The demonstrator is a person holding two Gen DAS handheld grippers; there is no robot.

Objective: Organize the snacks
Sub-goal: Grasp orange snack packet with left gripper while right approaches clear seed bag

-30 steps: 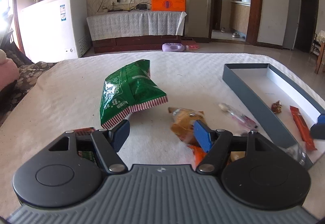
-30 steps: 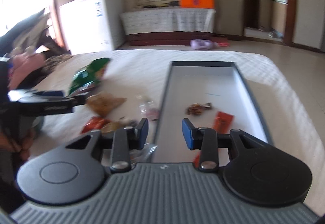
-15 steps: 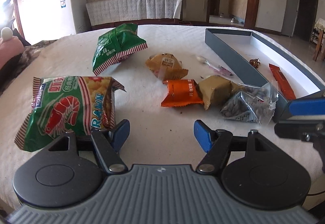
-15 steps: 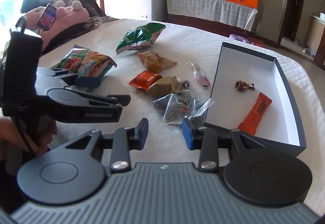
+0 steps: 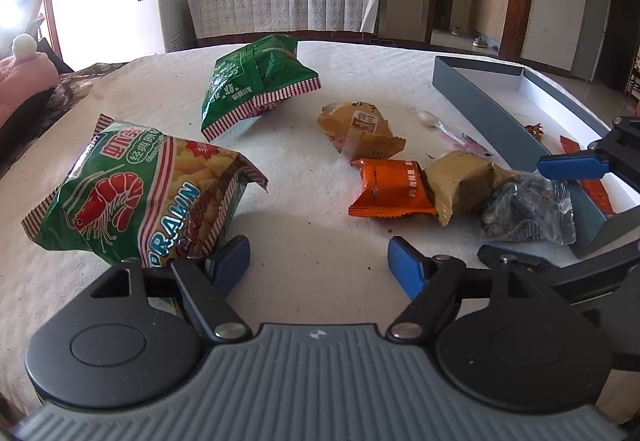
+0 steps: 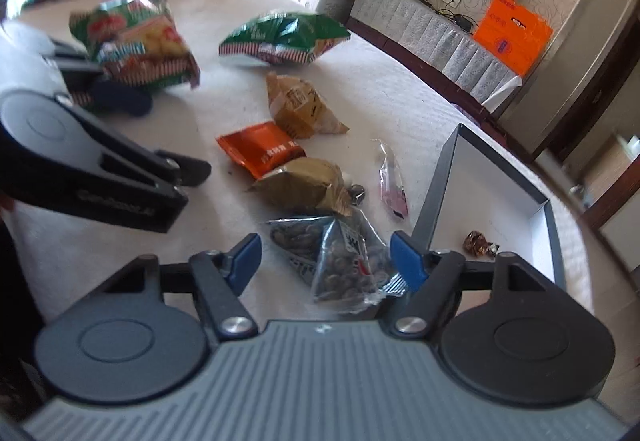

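Snack packs lie on the white-clothed table. My left gripper (image 5: 318, 265) hovers low over bare cloth, its jaws opening with nothing between them; the prawn cracker bag (image 5: 140, 193) touches its left finger. My right gripper (image 6: 326, 259) is tilted, its jaws opening around a clear bag of seeds (image 6: 340, 261); the pads do not press it. Beyond lie a brown pack (image 6: 304, 185), an orange pack (image 6: 260, 149), a tan pack (image 6: 300, 109) and a green bag (image 6: 284, 37). The grey box (image 6: 436, 181) holds a small candy (image 6: 478, 244) and an orange bar (image 5: 596, 193).
A thin pink wrapper (image 6: 392, 181) lies beside the box wall. The left gripper's body (image 6: 100, 177) reaches in from the left of the right wrist view. A pink cushion (image 5: 24, 73) sits past the table's left edge. A freezer and a cabinet stand behind.
The right gripper rolled, sank toward the seed bag and spread its jaws wide. The left gripper drew nearer to the prawn bag and widened a little.
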